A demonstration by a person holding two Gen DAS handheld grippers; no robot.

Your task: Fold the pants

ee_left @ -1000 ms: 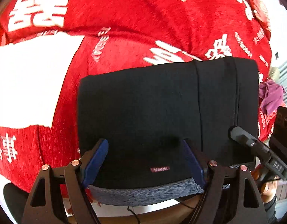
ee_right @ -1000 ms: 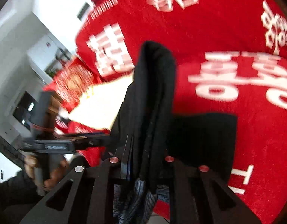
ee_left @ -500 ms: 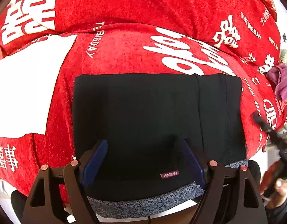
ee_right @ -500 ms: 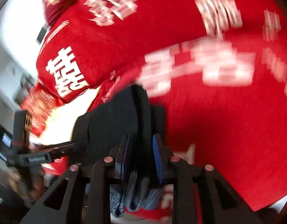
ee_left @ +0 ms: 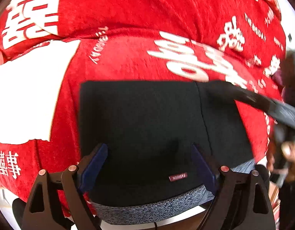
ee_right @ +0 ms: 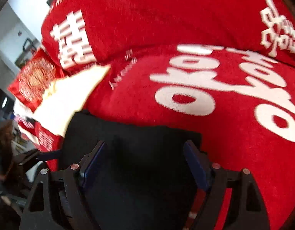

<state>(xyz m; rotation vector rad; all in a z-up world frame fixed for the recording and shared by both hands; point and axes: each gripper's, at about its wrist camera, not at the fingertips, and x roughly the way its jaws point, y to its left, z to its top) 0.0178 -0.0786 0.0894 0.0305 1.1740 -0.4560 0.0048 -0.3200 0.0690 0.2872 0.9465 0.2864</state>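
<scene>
**Folded black pants on the red printed cover, both grippers spread**

While the black pants (ee_left: 147, 126) lie folded into a flat rectangle on a red plush cover (ee_left: 128, 57), the left gripper (ee_left: 150, 164) hangs over their near end with its jaws opening and its blue pads well apart, pressing on nothing. Between those pads a small maroon label (ee_left: 178, 177) is sewn to the pants; it sits upside down in the left wrist view and reads "FASHION". Just below it runs a heathered grey waistband (ee_left: 151, 209), at the near edge of the fold. A seam runs down the right part of the folded panel.

The right gripper (ee_right: 144, 166) is also over the pants, its jaws opening, with dark cloth lying under the gap and no pad pinching it. In the left wrist view it shows as a blurred black bar at the right edge, held by a hand (ee_left: 291, 159).

The cover bears large white Chinese characters and smaller English lines, among them "THE BIGDAY" and, in the right wrist view, "WEDDING". A plain white patch (ee_left: 26, 99) lies left of the pants.
</scene>
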